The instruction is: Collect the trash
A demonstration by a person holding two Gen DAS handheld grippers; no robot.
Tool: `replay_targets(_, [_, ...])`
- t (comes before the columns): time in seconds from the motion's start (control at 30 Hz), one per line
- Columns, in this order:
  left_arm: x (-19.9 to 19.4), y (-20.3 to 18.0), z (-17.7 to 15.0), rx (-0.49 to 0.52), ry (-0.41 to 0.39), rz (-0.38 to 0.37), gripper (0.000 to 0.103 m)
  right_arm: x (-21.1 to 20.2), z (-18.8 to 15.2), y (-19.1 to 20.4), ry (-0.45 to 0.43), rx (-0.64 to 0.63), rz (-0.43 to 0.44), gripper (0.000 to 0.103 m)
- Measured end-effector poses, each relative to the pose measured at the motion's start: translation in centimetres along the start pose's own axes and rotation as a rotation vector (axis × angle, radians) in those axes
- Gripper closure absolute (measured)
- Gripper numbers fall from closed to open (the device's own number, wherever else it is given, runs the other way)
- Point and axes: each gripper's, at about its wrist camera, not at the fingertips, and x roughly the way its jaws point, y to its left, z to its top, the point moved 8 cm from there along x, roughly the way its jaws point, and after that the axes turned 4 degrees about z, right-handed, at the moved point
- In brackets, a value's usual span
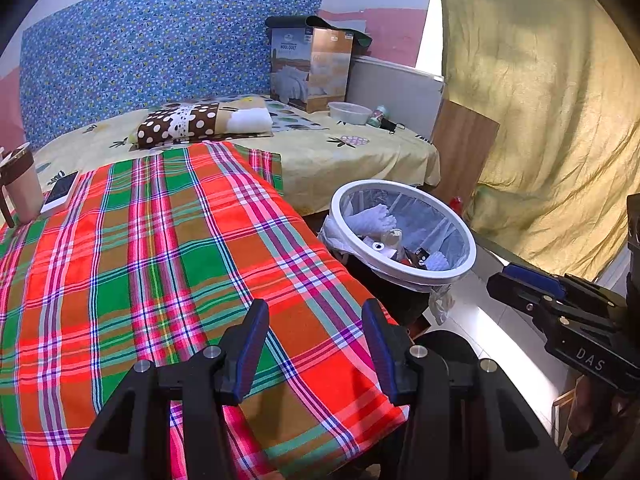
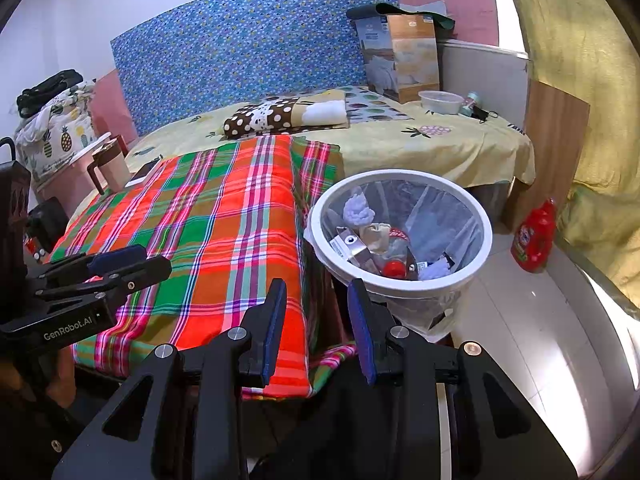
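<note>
A white-rimmed trash bin [image 1: 404, 272] [image 2: 400, 175] with a clear liner stands on the floor beside the table. It holds crumpled tissue [image 1: 374, 218] [image 2: 358, 208], packaging and a red cap [image 2: 393, 268]. My left gripper [image 1: 313, 312] hovers over the near right corner of the plaid cloth [image 1: 160, 260], open, with nothing between its blue pads. My right gripper [image 2: 317, 292] hangs over the table's edge just short of the bin, also open with nothing in it. Each gripper shows from the side in the other's view, the right gripper [image 1: 496, 280] and the left gripper [image 2: 140, 260].
A mug [image 1: 22, 188] and a phone [image 1: 60, 194] sit at the table's far left corner. Behind is a bed with a carton [image 1: 310, 68], a plastic bowl [image 1: 350, 113] and a folded cloth. A red bottle [image 2: 534, 236] stands on the floor by a yellow curtain [image 1: 540, 120].
</note>
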Motion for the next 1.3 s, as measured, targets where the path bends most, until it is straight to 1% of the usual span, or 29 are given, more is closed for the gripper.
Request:
replay_targets(0.77, [0.08, 0.20, -0.29, 0.003, 0.010, 0.000, 0.055, -0.08, 0.06, 0.09, -0.002, -0.001, 0.001, 0.069])
replay_targets(0.9, [0.09, -0.01, -0.24, 0.018, 0.010, 0.021, 0.055, -0.06, 0.07, 0.05, -0.001, -0.001, 0.001, 0.069])
replay_targets(1.17, [0.27, -0.19, -0.36, 0.014, 0.020, 0.002, 0.055, -0.04, 0.11, 0.01, 0.001, 0.000, 0.001, 0.069])
replay_targets(1.3, [0.32, -0.10, -0.40, 0.010, 0.018, 0.010, 0.055, 0.03, 0.08, 0.12, 0.005, -0.002, 0.003, 0.069])
